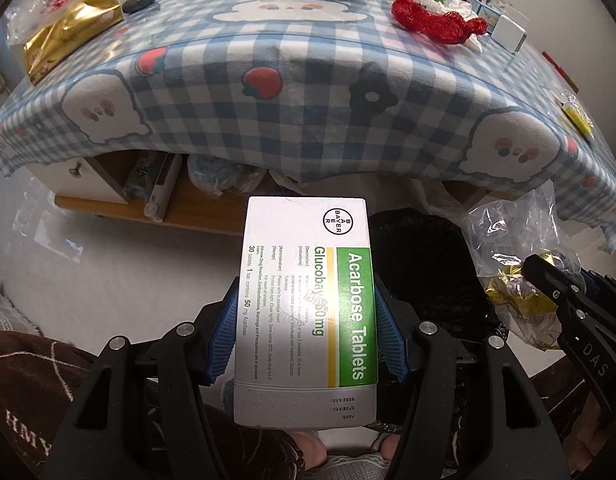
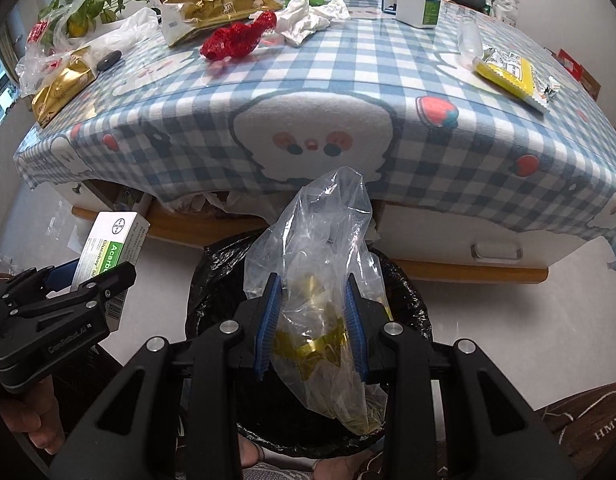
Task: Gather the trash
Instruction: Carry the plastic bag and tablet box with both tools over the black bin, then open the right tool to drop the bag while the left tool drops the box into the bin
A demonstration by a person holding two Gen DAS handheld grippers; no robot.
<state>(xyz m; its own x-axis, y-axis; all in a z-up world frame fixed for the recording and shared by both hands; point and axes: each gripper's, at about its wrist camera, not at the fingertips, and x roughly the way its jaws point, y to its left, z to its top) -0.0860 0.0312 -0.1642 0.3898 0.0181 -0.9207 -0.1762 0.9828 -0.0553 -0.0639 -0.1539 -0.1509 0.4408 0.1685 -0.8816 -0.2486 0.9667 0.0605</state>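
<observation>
My left gripper (image 1: 306,300) is shut on a white and green tablet box (image 1: 304,280), held upright between its blue pads below the table's front edge. My right gripper (image 2: 311,304) is shut on a clear plastic bag (image 2: 323,264) with gold foil inside, hanging over the black-lined trash bin (image 2: 403,304). The tablet box (image 2: 108,248) and the left gripper (image 2: 84,292) show at the left of the right wrist view. The plastic bag (image 1: 515,264) and the right gripper's fingers (image 1: 555,292) show at the right of the left wrist view, beside the dark bin (image 1: 427,272).
The checked tablecloth (image 2: 347,80) carries gold wrappers (image 2: 212,0), red netting (image 2: 240,36), white tissue (image 2: 308,20), a yellow packet (image 2: 507,72), white boxes (image 2: 417,6) and a dark stone (image 2: 108,60). A shelf (image 1: 196,208) with bags lies under the table. A person's foot (image 1: 308,452) stands below.
</observation>
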